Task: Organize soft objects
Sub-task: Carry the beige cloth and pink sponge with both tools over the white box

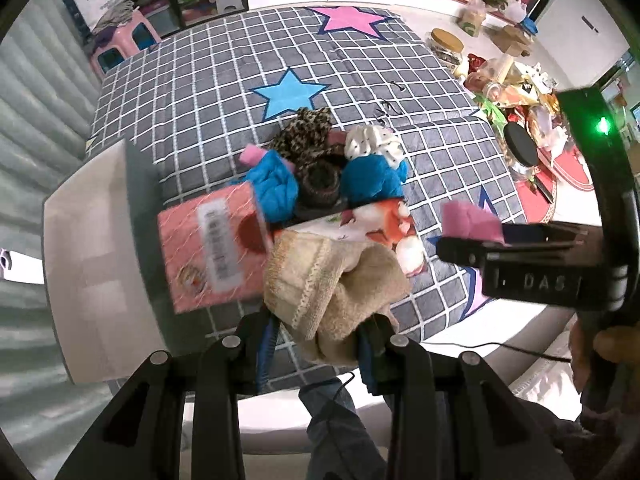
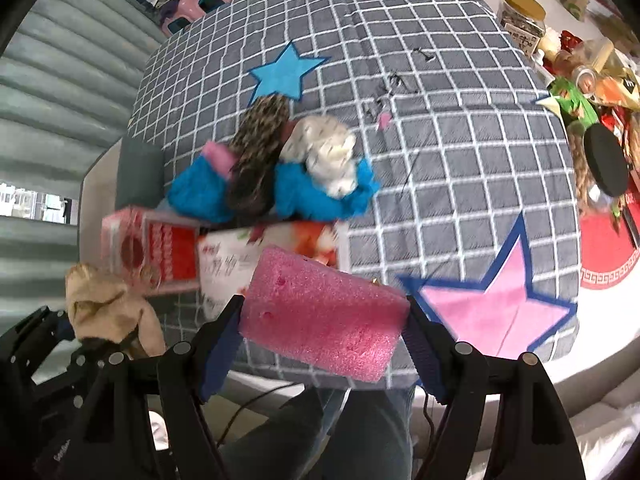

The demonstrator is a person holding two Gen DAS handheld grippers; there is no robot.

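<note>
Both the left gripper (image 1: 320, 334) and the right gripper (image 2: 324, 320) are black with blue finger pads (image 2: 424, 356), silver round screws, a green light, white lettering, and the person wears blue jeans (image 2: 360, 436).

At the bottom centre of the frame the left gripper (image 1: 320, 336) is clamped on a bunched beige sock (image 1: 332, 284), its ribbed cuff turned toward the upper left. Just above the sock lies a pink box (image 1: 208, 248) with a barcode label, and beside it, to the right, a box printed with a fox (image 1: 380, 228). Heaped above both boxes — blue fleece pieces (image 1: 276, 188), a leopard-print cloth (image 1: 306, 132), a white dotted cloth (image 1: 372, 144). All rest on a grey checked mat (image 1: 200, 92) with a blue star (image 1: 288, 94) and a pink star (image 1: 352, 18). At the right edge the right gripper (image 1: 500, 240) carries a pink sponge (image 1: 472, 220) — a hand (image 1: 600, 352) grips its handle below.
</note>
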